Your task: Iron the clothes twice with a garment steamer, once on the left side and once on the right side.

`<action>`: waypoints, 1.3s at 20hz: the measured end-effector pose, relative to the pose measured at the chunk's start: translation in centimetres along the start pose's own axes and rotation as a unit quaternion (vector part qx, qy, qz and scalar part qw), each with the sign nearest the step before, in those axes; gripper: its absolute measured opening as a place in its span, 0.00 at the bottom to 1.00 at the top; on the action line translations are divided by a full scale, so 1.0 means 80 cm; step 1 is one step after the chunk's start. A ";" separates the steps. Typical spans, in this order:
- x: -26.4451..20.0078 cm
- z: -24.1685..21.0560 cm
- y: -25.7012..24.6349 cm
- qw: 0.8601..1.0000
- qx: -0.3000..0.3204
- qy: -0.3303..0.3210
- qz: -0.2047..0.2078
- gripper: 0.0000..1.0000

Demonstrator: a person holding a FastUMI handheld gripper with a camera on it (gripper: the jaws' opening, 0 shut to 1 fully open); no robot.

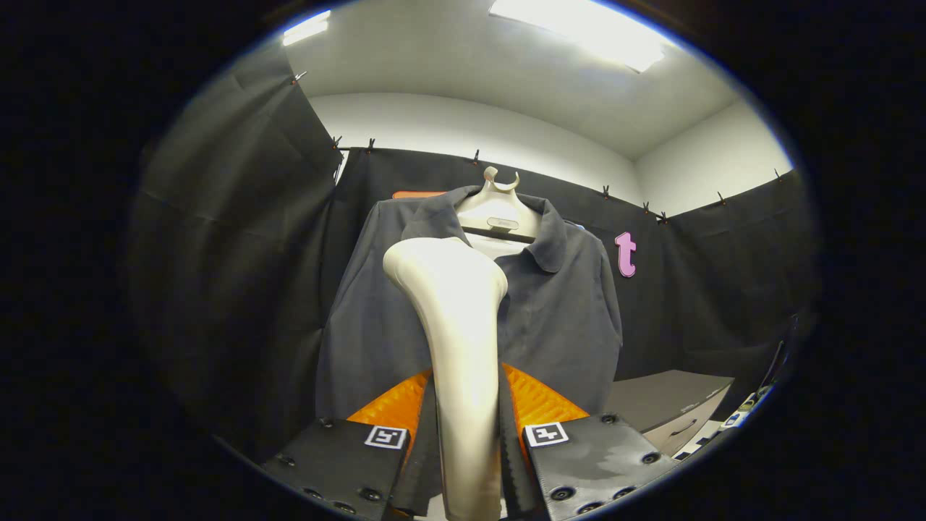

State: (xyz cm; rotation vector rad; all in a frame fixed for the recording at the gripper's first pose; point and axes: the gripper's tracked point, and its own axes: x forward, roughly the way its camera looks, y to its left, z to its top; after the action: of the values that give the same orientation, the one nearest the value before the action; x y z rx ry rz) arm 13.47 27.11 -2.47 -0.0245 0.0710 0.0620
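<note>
Black cloth walls (239,239) on three sides, white ceiling above, open room lower right by a grey cabinet (669,405). Gripper (463,427) clamped on the garment steamer (459,340) handle at frame bottom centre; steamer head up against the dark shirt (557,318) on its hanger (499,210), centre frame.

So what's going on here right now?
The hand-held gripper is shut on the handle of a white garment steamer, one finger on each side. The steamer's head is raised in front of a dark collared shirt on a white hanger, near the shirt's middle, just below the collar. Whether it touches the fabric is unclear.
</note>
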 end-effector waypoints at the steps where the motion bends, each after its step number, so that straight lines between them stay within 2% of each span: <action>1: 0.006 -0.006 0.001 1.000 0.001 0.003 0.001 0.45; 10: 0.047 -0.056 0.004 1.000 0.006 0.021 0.000 0.45; 26: 0.002 -0.155 0.007 0.997 -0.029 0.076 0.000 0.45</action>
State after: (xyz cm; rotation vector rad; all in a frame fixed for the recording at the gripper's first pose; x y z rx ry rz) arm 12.74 27.32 -14.86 -0.0872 0.2212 0.0621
